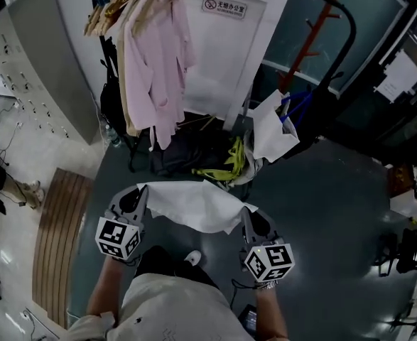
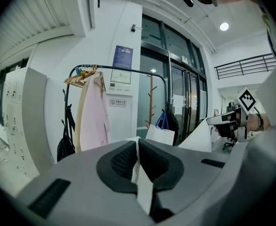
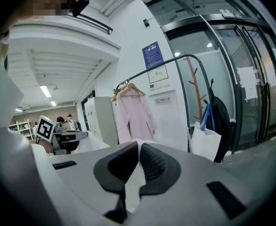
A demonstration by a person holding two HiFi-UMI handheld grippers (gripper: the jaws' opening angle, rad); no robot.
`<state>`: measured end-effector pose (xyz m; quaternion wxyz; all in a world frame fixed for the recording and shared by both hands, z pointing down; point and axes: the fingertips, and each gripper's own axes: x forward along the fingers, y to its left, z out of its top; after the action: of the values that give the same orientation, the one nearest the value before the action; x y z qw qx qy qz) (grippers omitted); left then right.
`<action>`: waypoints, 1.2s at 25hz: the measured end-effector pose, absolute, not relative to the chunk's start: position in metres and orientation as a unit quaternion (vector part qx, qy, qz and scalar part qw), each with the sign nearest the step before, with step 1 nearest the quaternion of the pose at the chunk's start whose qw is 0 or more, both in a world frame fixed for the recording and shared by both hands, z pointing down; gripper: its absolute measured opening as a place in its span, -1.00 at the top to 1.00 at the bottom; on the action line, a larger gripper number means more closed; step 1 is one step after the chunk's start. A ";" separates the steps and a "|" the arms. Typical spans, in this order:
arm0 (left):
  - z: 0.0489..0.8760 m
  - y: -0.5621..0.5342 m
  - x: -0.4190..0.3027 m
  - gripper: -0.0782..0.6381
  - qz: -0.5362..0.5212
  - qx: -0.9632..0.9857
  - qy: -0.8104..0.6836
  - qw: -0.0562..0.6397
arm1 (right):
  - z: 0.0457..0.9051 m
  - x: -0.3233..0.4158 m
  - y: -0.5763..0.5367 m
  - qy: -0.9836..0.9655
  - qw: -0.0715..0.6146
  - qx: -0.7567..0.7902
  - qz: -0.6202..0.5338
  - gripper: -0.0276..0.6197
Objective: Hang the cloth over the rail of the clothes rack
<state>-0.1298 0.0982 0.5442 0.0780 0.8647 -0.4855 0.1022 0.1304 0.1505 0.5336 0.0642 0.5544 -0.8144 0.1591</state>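
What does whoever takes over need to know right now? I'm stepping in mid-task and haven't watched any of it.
Left hand-held gripper: shut on one edge of the white cloth.
Right hand-held gripper: shut on the opposite edge of that cloth.
Things: the cloth is stretched between the two grippers in front of the person. The clothes rack stands ahead, apart from the cloth. A pink shirt hangs at one end of its rail; the rest of the rail looks free.
Done: cloth picked up and spread.
Left: carry it to the rack, lift it over the free stretch of rail, drape it, then open both grippers.
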 end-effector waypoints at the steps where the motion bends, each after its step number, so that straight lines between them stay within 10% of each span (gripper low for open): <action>1: 0.543 0.089 -0.127 0.74 0.101 0.864 -0.487 0.076 | 0.532 0.134 0.142 -0.815 0.064 0.554 0.158 0.85; 30: 0.460 -0.256 -0.082 0.74 0.064 0.902 -0.427 -0.011 | 0.465 0.155 -0.165 -0.770 0.047 0.629 0.098 0.85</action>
<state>-0.0824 -0.2563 0.4596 -0.0108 0.9018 -0.4272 0.0635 0.1552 -0.1653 0.4646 0.0472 0.6291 -0.7698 0.0976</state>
